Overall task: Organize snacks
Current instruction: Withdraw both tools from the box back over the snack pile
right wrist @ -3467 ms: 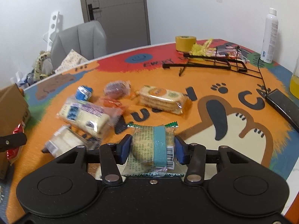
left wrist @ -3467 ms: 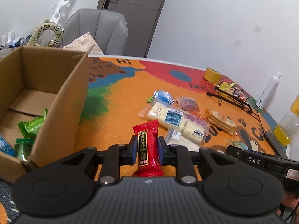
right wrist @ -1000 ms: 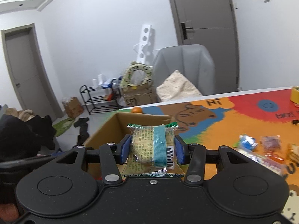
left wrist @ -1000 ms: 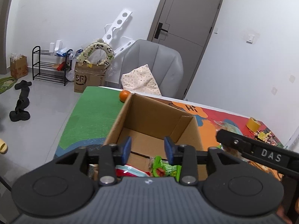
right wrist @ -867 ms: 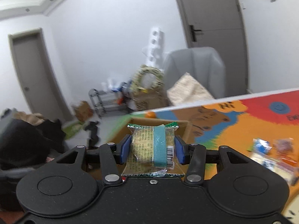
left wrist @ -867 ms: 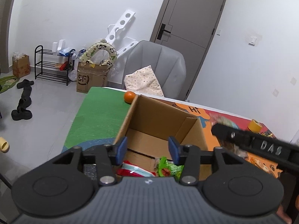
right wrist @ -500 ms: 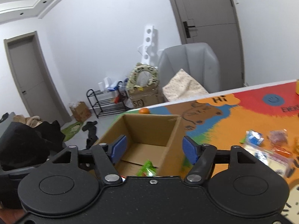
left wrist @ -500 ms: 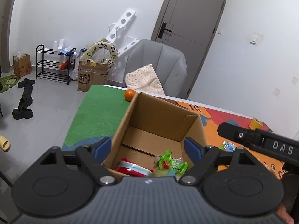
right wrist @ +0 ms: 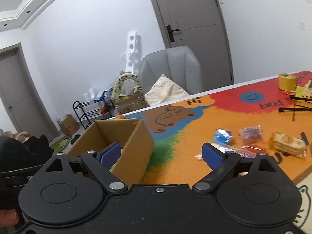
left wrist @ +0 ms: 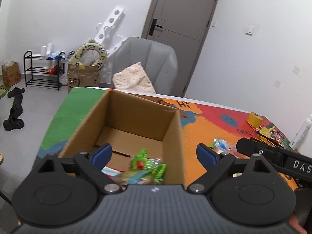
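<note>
An open cardboard box (left wrist: pixel 136 117) (right wrist: pixel 136 134) stands on the colourful table mat (left wrist: pixel 210 117) (right wrist: pixel 195 136). Several snack packets (left wrist: pixel 148 165) lie at its near end, green, red and teal ones among them. My left gripper (left wrist: pixel 154 154) hangs over the box's near right corner, its jaws opening wide, nothing between them. My right gripper (right wrist: pixel 161 154) is to the right of the box, jaws also opening, with nothing held. Loose snacks stay on the mat: a blue packet (right wrist: pixel 222 136), a reddish packet (right wrist: pixel 251 134), a cracker pack (right wrist: pixel 286 145).
A yellow tape roll (right wrist: pixel 286 81) and a black wire rack (right wrist: pixel 296 105) sit at the table's far right. An orange (right wrist: pixel 120 117) lies behind the box. A grey chair (left wrist: pixel 150 66) stands behind the table. The other gripper's black body (left wrist: pixel 273 156) shows at the left view's right edge.
Both grippers opened. The green-and-teal packet left the right gripper and is gone from between its fingers. Both views have swung rightwards, away from the box.
</note>
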{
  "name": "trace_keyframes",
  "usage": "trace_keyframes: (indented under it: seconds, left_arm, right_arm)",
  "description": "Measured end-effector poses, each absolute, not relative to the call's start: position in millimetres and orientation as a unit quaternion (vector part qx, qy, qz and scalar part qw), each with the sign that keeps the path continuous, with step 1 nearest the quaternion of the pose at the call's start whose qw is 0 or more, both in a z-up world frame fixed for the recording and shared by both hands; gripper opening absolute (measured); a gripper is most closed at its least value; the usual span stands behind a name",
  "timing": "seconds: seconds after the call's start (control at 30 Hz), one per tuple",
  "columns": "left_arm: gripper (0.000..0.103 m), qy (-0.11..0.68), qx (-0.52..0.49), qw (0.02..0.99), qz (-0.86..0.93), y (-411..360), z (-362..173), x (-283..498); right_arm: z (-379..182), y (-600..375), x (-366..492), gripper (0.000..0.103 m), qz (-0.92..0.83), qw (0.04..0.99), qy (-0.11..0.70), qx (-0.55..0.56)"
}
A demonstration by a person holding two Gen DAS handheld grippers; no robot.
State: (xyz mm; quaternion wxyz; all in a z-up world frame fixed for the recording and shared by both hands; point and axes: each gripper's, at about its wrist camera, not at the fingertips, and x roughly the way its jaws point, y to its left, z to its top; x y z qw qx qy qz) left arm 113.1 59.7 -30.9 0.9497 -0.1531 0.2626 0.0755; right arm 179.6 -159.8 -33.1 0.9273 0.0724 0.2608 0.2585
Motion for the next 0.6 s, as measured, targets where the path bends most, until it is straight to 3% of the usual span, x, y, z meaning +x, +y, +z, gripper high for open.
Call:
trace_keyframes:
  seconds: [0.6]
  left_arm:
    - [0.093, 0.275, -0.134, 0.952, 0.03, -6.1, -34.4, 138.7]
  right_arm:
    - [-49.4, -245.2, 191.7, 0.096, 0.198, 0.938, 0.27, 0.095]
